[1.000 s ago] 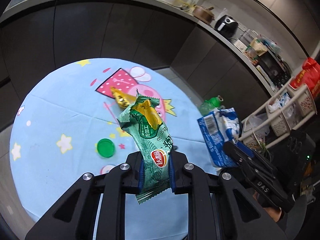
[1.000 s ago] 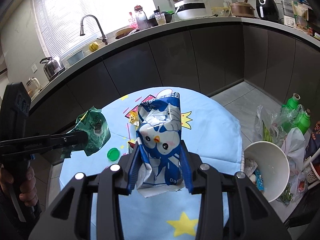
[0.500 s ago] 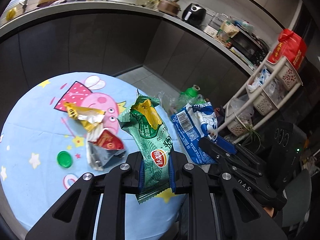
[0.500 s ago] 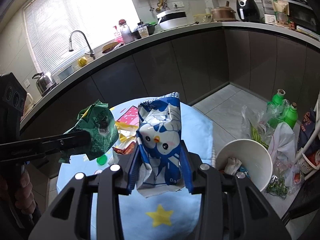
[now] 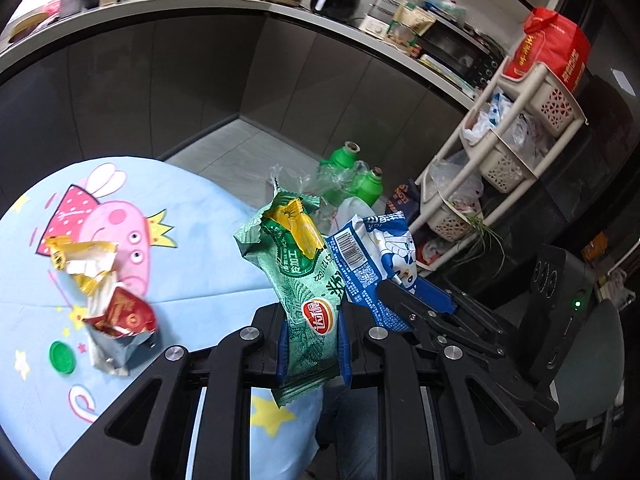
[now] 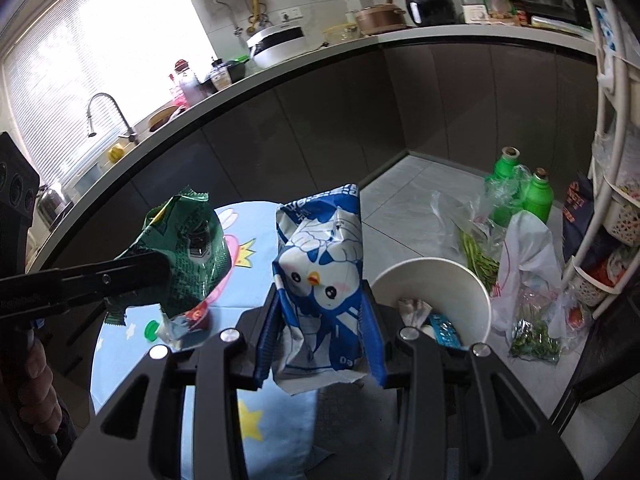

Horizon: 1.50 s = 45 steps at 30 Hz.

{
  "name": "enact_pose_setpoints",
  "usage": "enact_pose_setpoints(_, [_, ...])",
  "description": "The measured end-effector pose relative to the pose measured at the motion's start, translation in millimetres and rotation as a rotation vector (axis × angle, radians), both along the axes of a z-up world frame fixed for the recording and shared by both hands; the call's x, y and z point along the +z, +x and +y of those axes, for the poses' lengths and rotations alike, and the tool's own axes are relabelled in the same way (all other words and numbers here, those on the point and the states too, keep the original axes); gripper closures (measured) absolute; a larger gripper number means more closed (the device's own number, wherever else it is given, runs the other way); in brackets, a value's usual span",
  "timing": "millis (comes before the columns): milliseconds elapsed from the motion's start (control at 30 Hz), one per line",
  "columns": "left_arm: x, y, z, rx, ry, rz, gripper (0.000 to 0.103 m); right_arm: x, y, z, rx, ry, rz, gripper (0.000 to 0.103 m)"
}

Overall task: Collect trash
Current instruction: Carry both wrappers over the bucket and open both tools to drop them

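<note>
The left gripper (image 5: 312, 344) clamps a green chip bag (image 5: 298, 264) upright past the table's (image 5: 200, 264) right edge; the right gripper (image 6: 320, 336) pinches a blue-and-white wrapper (image 6: 320, 276). The white bin (image 6: 436, 280) on the floor beside the table holds crumpled wrappers.

home kitchen | sink tap (image 6: 105, 114), air fryer (image 6: 428, 2), worktop (image 6: 440, 36), oven (image 5: 456, 50)

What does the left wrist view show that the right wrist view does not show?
Left wrist only: the yellow wrapper on the table and the red bag on top of the rack.
Right wrist only: the white bin on the floor and the sink faucet.
Both: the green wrapper and the blue penguin wrapper, each clamped in jaws, and the green cap.
</note>
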<state>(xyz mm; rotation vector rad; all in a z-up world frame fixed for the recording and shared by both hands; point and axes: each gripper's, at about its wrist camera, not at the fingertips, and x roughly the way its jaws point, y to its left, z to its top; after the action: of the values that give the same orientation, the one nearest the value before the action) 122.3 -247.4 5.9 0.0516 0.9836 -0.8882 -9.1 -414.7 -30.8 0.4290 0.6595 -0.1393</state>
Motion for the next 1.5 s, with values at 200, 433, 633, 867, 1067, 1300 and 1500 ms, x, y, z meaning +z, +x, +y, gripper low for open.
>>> enact_pose_setpoints(200, [-11,4,-37,-0.060,0.006,0.013,0.086,-17,-5,-30,-0.057,0.029,0.021,0.065])
enact_pose_setpoints(433, [-40,14,-74,-0.111,0.020,0.059,0.086,-46,-4,-60,-0.108,0.071,0.064,0.064])
enact_pose_setpoints(633, [-67,26,-103,-0.144,0.048,0.094,0.086,-72,7,-72,-0.126,0.057,0.117,0.064])
enact_pose_setpoints(867, [-91,36,-129,-0.157,0.086,0.121,0.086,-108,24,-85,-0.134,0.072,0.178,0.063])
enact_pose_setpoints(1067, [-115,45,-147,-0.170,0.137,0.139,0.085,-128,35,-94,-0.140,0.074,0.212,0.061])
enact_pose_setpoints(1300, [-135,51,-156,-0.164,0.169,0.153,0.082,-142,41,-103,-0.147,0.075,0.234,0.057])
enact_pose_setpoints(1500, [-138,54,-159,-0.162,0.174,0.148,0.081,-147,43,-106,-0.140,0.065,0.231,0.049])
